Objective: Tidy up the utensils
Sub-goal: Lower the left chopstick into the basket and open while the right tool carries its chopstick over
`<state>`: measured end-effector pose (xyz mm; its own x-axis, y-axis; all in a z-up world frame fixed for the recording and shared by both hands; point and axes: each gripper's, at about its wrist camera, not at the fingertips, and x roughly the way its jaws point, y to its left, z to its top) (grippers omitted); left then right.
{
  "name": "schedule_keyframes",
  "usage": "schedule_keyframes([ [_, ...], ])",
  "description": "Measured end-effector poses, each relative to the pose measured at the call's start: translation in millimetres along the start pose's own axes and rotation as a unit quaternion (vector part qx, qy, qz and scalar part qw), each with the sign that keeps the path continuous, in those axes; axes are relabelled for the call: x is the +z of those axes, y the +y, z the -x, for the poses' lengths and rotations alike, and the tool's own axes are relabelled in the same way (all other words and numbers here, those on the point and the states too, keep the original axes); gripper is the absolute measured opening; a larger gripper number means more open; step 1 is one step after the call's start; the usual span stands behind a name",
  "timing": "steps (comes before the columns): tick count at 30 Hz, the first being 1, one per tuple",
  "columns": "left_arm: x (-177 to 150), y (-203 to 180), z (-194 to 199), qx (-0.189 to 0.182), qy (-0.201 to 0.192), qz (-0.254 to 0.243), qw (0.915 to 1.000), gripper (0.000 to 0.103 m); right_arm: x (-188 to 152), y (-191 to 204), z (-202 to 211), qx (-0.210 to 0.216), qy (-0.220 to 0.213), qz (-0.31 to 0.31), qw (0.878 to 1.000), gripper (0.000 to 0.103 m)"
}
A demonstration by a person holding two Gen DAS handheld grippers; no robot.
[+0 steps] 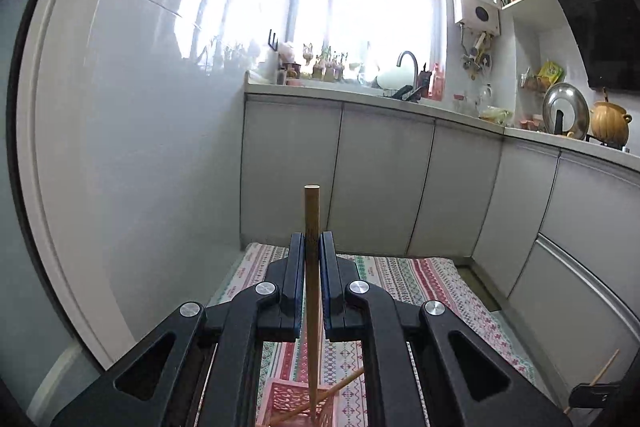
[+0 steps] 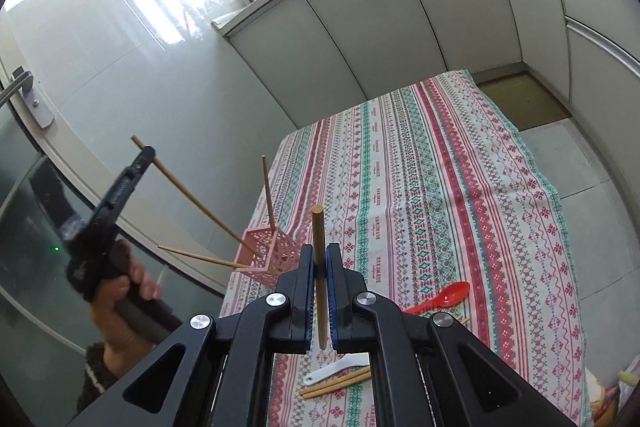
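Left tongs (image 1: 312,239), clamped on one wooden chopstick (image 1: 311,267) that stands near upright between the pads, its blunt end above the jaws at 12 o'clock and its lower end reaching down to the pink lattice holder (image 1: 298,403) at 6 o'clock. In the right wrist view the same left tongs (image 2: 146,153), carried by a hand (image 2: 128,287), appear at 9 o'clock, their chopstick slanting down into the pink holder (image 2: 268,253).

Right tongs (image 2: 320,259), closed on a second chopstick (image 2: 319,267), gripped at mid-length and upright, clear of the worktop (image 2: 460,167) and its striped cloth.

Two further chopsticks already sit in the holder, one upright (image 2: 268,191) and one leaning out low toward 9 o'clock (image 2: 200,255).

Remaining utensils lie on the cloth: a red spoon (image 2: 444,297) at 3 o'clock of the right tongs, a white spoon (image 2: 336,371) and a pair of chopsticks (image 2: 336,383) at 6 o'clock (partly hidden by the tongs' frame).

Step in hand, as judged: loading chopsticks into the holder, one per tongs. The left stick appears entered, though its tip is not plainly visible; next it needs release. The right must travel toward 10 o'clock, align above the holder's mouth, then lower.
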<state>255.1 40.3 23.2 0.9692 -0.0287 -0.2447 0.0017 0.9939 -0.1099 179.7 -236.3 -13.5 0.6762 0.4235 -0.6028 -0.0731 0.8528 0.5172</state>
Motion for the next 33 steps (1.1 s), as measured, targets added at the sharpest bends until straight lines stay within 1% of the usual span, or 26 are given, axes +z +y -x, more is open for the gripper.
schedule_keyframes([
  [4, -25, -5, -27, -0.008, 0.016, -0.013, 0.9998, 0.007, 1, -4, -3, -0.002, 0.004, -0.002, 1.0, 0.006],
  [10, -54, -11, -60, -0.013, 0.056, -0.028, 0.9979, 0.007, 3, -8, -2, -0.005, 0.004, -0.006, 1.0, 0.006],
  [12, -60, -11, -69, -0.016, 0.077, -0.029, 0.9965, 0.007, 4, -9, -1, -0.007, 0.003, -0.008, 1.0, 0.006],
  [13, -62, -11, -73, -0.025, 0.091, -0.024, 0.9952, 0.008, 4, -10, -1, -0.008, 0.002, -0.008, 1.0, 0.006],
  [15, -63, -9, -72, -0.032, 0.111, -0.017, 0.9931, 0.009, 4, -10, 0, -0.01, 0.001, -0.008, 1.0, 0.006],
  [16, -61, -8, -70, -0.035, 0.121, -0.014, 0.9919, 0.013, 4, -9, 0, -0.012, -0.001, -0.007, 1.0, 0.006],
  [17, -59, -8, -71, -0.041, 0.135, -0.01, 0.99, 0.025, 4, -8, 1, -0.013, -0.002, -0.007, 1.0, 0.006],
  [18, -56, -6, -67, -0.043, 0.142, -0.006, 0.9888, 0.033, 4, -8, 2, -0.014, -0.004, -0.007, 1.0, 0.006],
  [19, -52, -4, -61, -0.045, 0.146, -0.001, 0.9882, 0.049, 4, -7, 3, -0.014, -0.005, -0.007, 1.0, 0.006],
  [20, -49, -3, -56, -0.045, 0.147, 0.003, 0.988, 0.059, 4, -6, 4, -0.014, -0.007, -0.007, 1.0, 0.006],
  [22, -38, -1, -36, -0.05, 0.15, 0.007, 0.9874, 0.063, 5, -3, 6, -0.015, -0.013, -0.007, 1.0, 0.006],
  [23, -34, 0, -30, -0.054, 0.16, 0.006, 0.9856, 0.068, 5, -2, 7, -0.014, -0.016, -0.007, 1.0, 0.006],
  [26, -25, 6, -11, -0.055, 0.193, 0.002, 0.9797, 0.07, 7, 7, 11, -0.014, -0.029, -0.004, 0.999, 0.006],
  [28, -22, 11, 6, -0.054, 0.208, 0.003, 0.9767, 0.071, 10, 14, 12, -0.012, -0.037, -0.003, 0.999, 0.006],
  [31, -25, 22, 33, -0.059, 0.229, 0.014, 0.9716, 0.075, 14, 27, 12, -0.005, -0.052, -0.003, 0.999, 0.006],
  [33, -30, 30, 48, -0.054, 0.242, 0.019, 0.9685, 0.077, 18, 37, 12, -0.001, -0.065, -0.001, 0.998, 0.006],
])
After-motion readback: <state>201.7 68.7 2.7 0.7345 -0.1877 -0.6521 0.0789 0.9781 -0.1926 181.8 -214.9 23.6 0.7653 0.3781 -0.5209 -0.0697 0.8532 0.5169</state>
